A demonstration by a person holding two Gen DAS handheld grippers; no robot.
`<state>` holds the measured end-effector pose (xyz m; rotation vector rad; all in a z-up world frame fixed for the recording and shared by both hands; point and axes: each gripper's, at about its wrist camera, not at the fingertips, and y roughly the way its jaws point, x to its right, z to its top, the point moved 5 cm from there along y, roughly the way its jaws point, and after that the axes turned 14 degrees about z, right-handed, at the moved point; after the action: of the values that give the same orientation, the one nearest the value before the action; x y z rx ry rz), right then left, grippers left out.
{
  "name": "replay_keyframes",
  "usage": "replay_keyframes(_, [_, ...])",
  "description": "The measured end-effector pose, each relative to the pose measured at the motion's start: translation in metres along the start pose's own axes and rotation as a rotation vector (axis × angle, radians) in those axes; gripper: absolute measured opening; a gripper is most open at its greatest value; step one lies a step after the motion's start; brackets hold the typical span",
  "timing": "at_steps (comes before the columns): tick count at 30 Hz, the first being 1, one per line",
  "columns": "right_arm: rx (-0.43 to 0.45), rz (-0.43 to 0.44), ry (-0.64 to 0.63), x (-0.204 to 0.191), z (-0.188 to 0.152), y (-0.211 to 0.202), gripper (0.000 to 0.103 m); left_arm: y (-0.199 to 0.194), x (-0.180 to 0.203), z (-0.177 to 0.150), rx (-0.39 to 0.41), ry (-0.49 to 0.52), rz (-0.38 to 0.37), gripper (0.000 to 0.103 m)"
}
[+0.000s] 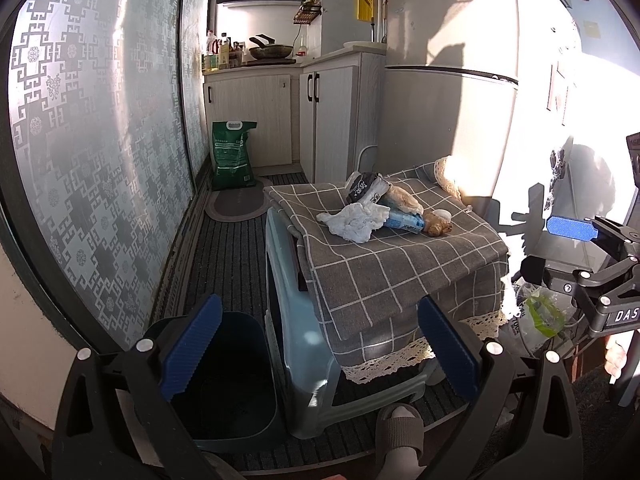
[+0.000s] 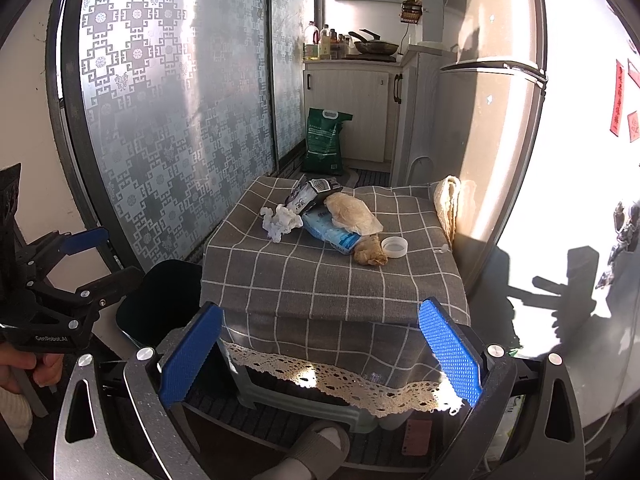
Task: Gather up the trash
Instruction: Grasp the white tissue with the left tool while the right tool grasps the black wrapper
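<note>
Trash [image 2: 334,220] sits heaped on the checked worktop [image 2: 320,280]; left tongs [image 1: 320,352] and right tongs [image 2: 320,356] both gape apart, empty, near the dark bin [image 1: 224,380].

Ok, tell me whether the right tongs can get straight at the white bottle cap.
Probably yes: the right tongs are open and empty, and the white bottle cap lies uncovered on the checked cloth, nothing between.

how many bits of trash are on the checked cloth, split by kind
crumpled white tissue: 1
black and white wrapper: 1
blue packet: 1
tan crumpled paper or bag pieces: 2
white bottle cap: 1
total: 6
</note>
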<state>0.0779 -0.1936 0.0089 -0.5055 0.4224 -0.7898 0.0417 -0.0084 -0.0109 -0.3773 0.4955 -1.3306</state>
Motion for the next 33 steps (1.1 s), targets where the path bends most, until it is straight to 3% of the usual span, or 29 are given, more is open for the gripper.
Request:
replay_keyframes(3, [0.01, 0.028, -0.001, -0.003, 0.007, -0.003, 0.1, 0.001, 0.005, 0.003, 0.002, 0.012, -0.04, 0.097])
replay_keyframes(5, [0.013, 0.049, 0.004, -0.003, 0.012, -0.003, 0.1, 0.004, 0.011, 0.006, -0.008, 0.031, -0.059, 0.077])
replay_keyframes(9, [-0.005, 0.071, -0.012, -0.005, 0.019, 0.0, 0.093, 0.013, 0.021, 0.011, -0.036, 0.044, -0.113, 0.07])
replay_keyframes(12, [-0.017, 0.082, -0.019, -0.002, 0.025, 0.005, 0.088, 0.023, 0.026, 0.016, -0.057, 0.068, -0.138, 0.05])
replay_keyframes(17, [-0.035, 0.096, -0.041, 0.006, 0.037, 0.013, 0.081, 0.045, 0.038, 0.029, -0.097, 0.085, -0.205, 0.04])
replay_keyframes(22, [-0.066, 0.103, -0.055, 0.016, 0.048, 0.026, 0.075, 0.072, 0.053, 0.043, -0.141, 0.085, -0.224, 0.036])
replay_keyframes(27, [-0.085, 0.108, -0.059, 0.027, 0.057, 0.036, 0.075, 0.101, 0.065, 0.053, -0.187, 0.06, -0.239, 0.042])
replay_keyframes(33, [-0.101, 0.109, -0.046, 0.042, 0.064, 0.046, 0.075, 0.131, 0.071, 0.058, -0.224, 0.021, -0.23, 0.042])
